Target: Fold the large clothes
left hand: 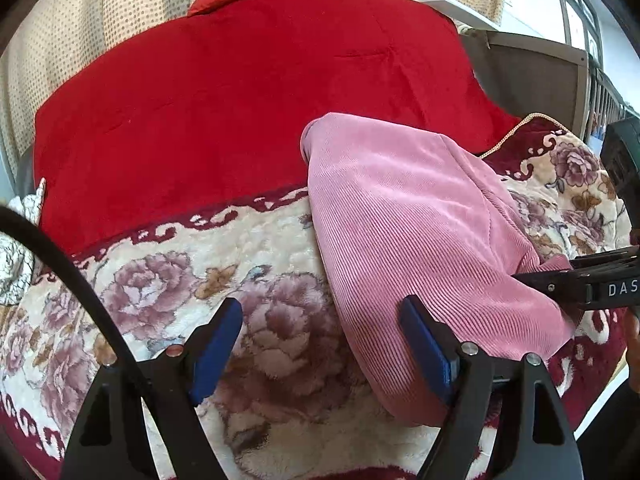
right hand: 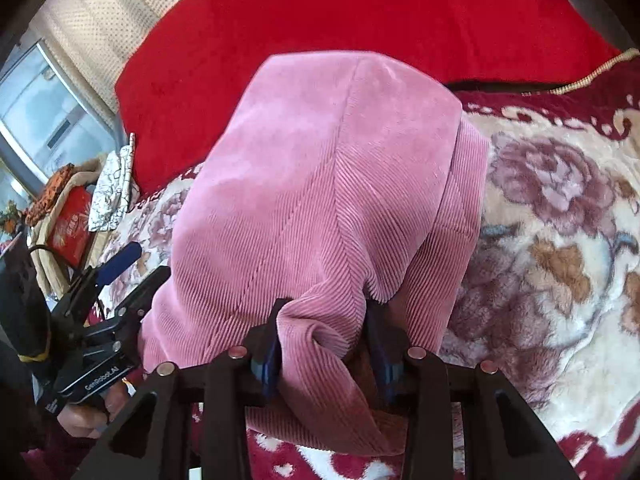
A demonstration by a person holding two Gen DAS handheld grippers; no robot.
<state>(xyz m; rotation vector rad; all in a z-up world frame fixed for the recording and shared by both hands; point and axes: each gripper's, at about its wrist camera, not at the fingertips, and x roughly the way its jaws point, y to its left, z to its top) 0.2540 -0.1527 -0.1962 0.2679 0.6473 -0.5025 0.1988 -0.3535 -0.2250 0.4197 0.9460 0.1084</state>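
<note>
Matte black plastic left gripper [left hand: 322, 344] at the bottom of the left wrist view: two triangular arms with cut-out slots, round silver rivets, flat blue rubber pads [left hand: 426, 354]. Thick black cable [left hand: 60, 256] curving up the lower left. Matching black right gripper [right hand: 326, 346] at the bottom of the right wrist view, same silver rivets, blue pads. White lettering "DAS" at right edge, "GenRobot.AI" at lower left. Bare skin of left hand [right hand: 86, 416] below.

The pink ribbed corduroy garment [right hand: 320, 200] bunches between the right gripper [right hand: 326, 344], hiding its far fingertips; the small red printed box [right hand: 71, 224] is unreadable.
</note>
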